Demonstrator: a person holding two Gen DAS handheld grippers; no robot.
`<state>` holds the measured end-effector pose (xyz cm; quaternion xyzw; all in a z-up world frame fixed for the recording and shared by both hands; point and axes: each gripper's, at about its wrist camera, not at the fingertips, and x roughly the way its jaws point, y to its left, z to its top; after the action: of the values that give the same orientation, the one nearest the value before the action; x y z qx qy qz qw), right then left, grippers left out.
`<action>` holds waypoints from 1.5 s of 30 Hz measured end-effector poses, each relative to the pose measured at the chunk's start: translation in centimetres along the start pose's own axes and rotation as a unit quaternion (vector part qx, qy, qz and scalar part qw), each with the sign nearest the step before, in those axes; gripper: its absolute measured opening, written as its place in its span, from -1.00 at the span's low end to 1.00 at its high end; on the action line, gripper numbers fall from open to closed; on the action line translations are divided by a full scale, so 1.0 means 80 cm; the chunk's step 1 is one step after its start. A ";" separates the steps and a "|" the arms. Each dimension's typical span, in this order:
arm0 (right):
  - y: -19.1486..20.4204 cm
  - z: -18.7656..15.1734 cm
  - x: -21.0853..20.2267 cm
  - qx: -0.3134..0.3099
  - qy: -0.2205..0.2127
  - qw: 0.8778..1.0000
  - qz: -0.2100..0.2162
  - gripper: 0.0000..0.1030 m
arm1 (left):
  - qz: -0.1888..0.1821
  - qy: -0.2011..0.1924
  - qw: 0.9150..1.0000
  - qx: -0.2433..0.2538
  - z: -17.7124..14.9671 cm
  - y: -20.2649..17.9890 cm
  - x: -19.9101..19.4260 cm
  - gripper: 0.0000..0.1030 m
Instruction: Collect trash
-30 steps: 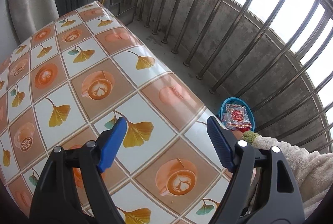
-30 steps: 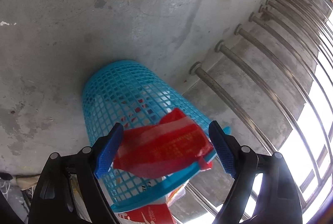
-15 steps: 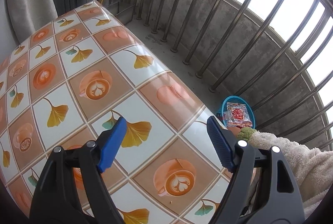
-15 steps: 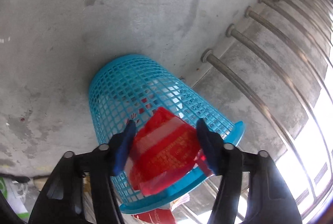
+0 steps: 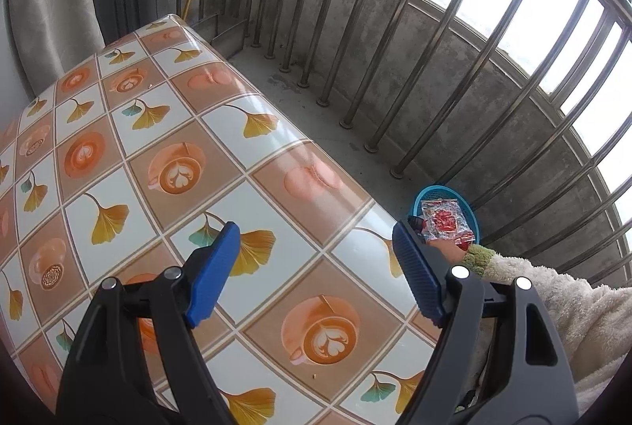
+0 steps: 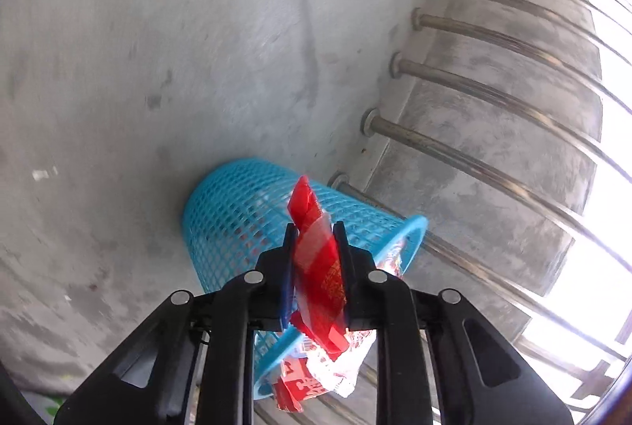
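Right now the right gripper (image 6: 314, 251) is closing, fingers pinching a red wrapper (image 6: 320, 279) above the blue basket (image 6: 237, 211) on the concrete floor (image 6: 138, 49). Best to centre it over the rim before letting go. Beyond, the left gripper (image 5: 316, 267) hangs wide and empty over the worktop (image 5: 177, 148).
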<state>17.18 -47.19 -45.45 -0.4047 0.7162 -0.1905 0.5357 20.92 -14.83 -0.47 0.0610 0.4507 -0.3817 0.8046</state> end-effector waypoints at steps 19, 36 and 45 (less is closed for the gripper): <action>-0.219 -0.223 0.112 0.576 0.016 0.757 0.309 -0.68 | -0.002 -0.001 1.000 0.009 -0.002 -0.011 -0.003 0.45; -0.233 -0.306 0.138 0.601 0.016 0.680 0.420 0.38 | -0.007 -0.035 0.999 0.000 -0.011 -0.015 -0.040 0.45; -0.270 -0.348 0.081 0.628 -0.045 0.673 0.388 0.38 | -0.009 -0.072 0.997 -0.004 -0.045 -0.024 -0.092 0.45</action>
<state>-1.00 -69.72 -24.35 0.3334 0.4952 -0.3524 0.7207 15.01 -10.46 3.57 0.0261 0.3933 -0.3907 0.8318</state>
